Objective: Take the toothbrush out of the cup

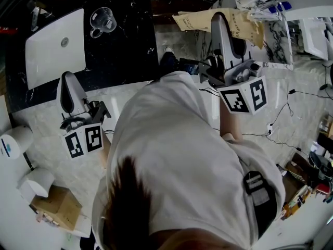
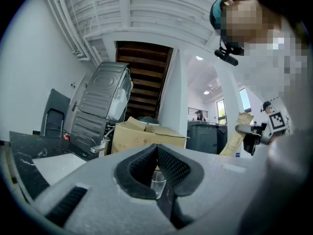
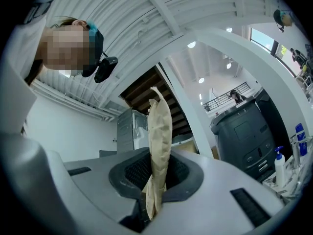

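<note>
Grippers: 2, left (image 1: 66,78) and right (image 1: 218,19)
Glass cup (image 1: 101,21): 1
Brown paper bag (image 1: 195,21): 1
White flat slab (image 1: 54,48) on dark worktop (image 1: 130,46): 1
Paper rolls (image 1: 13,142) (image 1: 39,181): 2
Cardboard box (image 1: 58,206): 1

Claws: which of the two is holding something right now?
The right claw, clamped on a tan paper bag; the left claw is shut on nothing.

Daylight from the windows (image 3: 266,40) up right of the right claw (image 3: 156,168) glares white. Both claw views bow and blacken at their rims. The head view is dimmer and slightly soft.
</note>
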Demonstrator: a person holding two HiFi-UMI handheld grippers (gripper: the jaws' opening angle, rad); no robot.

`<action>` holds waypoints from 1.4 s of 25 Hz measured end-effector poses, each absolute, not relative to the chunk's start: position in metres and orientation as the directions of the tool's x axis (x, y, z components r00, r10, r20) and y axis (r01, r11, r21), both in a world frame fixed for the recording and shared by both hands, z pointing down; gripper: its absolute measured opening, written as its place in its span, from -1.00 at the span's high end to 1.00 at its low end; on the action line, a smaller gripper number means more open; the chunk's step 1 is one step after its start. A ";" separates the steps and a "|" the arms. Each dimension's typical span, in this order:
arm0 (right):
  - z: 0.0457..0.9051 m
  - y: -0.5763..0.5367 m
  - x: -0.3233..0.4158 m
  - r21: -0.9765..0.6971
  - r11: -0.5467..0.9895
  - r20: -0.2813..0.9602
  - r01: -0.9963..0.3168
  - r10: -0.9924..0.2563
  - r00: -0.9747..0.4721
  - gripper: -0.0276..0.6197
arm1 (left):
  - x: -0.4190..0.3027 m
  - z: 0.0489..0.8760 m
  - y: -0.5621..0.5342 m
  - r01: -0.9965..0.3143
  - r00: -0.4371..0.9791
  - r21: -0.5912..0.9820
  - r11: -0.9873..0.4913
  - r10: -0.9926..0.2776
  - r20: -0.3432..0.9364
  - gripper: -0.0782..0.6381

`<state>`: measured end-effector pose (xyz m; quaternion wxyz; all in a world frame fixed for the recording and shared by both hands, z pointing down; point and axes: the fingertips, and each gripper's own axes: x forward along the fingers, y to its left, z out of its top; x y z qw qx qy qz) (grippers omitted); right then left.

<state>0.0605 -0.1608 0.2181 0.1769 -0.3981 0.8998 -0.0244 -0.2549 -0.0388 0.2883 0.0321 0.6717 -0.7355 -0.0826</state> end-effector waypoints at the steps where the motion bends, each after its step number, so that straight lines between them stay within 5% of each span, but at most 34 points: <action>1: 0.220 -0.161 0.061 -0.189 0.680 -0.295 -0.708 -0.727 -0.620 0.79 | -0.255 0.289 -0.039 -0.983 -0.096 0.165 0.084 -0.993 -0.063 0.74; 35: 0.235 -0.165 0.064 -0.201 0.657 -0.255 -0.726 -0.751 -0.609 0.79 | -0.255 0.293 -0.040 -0.981 -0.098 0.173 0.088 -0.994 -0.052 0.74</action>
